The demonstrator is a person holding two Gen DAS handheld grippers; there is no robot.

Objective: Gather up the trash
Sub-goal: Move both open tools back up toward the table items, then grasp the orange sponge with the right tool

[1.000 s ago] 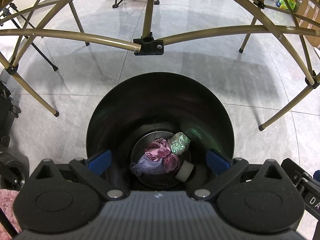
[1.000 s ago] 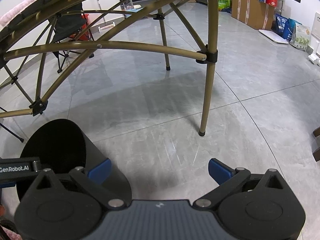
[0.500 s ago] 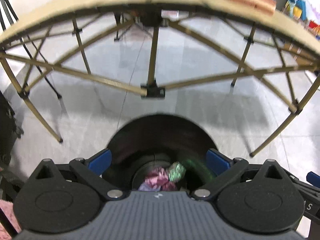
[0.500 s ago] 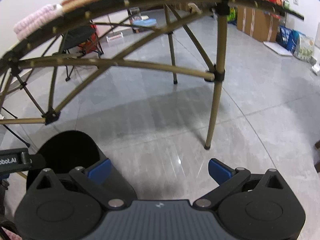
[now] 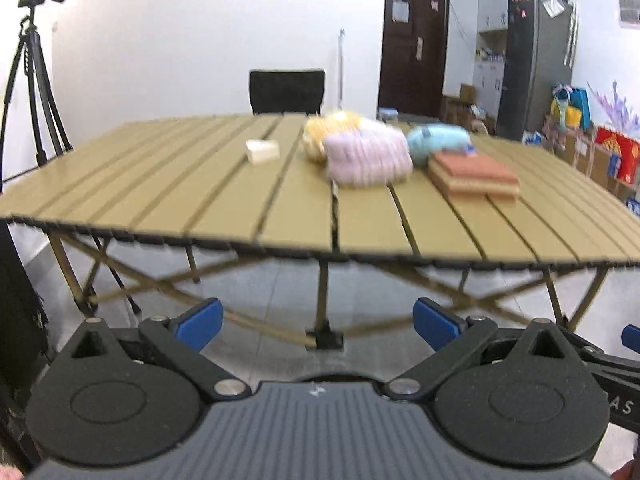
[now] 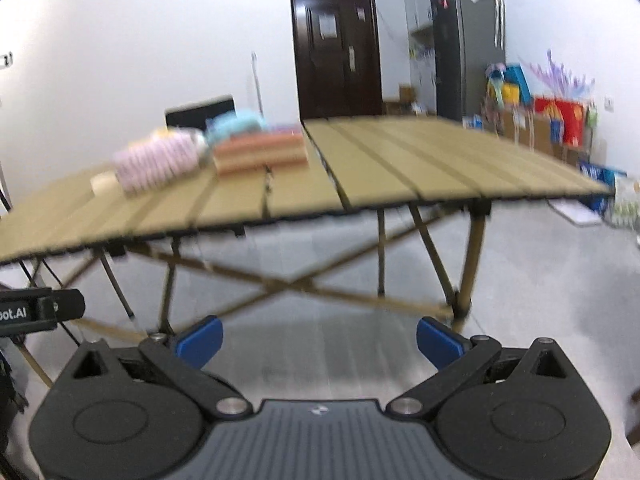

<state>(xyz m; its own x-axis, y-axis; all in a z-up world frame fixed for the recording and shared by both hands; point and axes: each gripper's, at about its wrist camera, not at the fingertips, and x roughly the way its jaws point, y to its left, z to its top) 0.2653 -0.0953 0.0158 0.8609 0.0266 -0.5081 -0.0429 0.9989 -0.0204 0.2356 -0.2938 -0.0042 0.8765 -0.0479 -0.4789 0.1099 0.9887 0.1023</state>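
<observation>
You see: table (image 5: 224, 200) tan, slatted | towel (image 5: 366, 156) pink, ribbed | bundle (image 5: 438, 140) pale blue | gripper fingertips (image 5: 200, 322) blue

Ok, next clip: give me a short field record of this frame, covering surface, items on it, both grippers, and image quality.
surface: slatted folding table
items: small pale block; pink bundle; yellow bundle behind it; light blue bundle; flat reddish stack
left gripper: open, empty, short of the table edge
right gripper: open, empty, below tabletop level
background: tripod, black chair, dark door
image quality: motion blur in both views
</observation>
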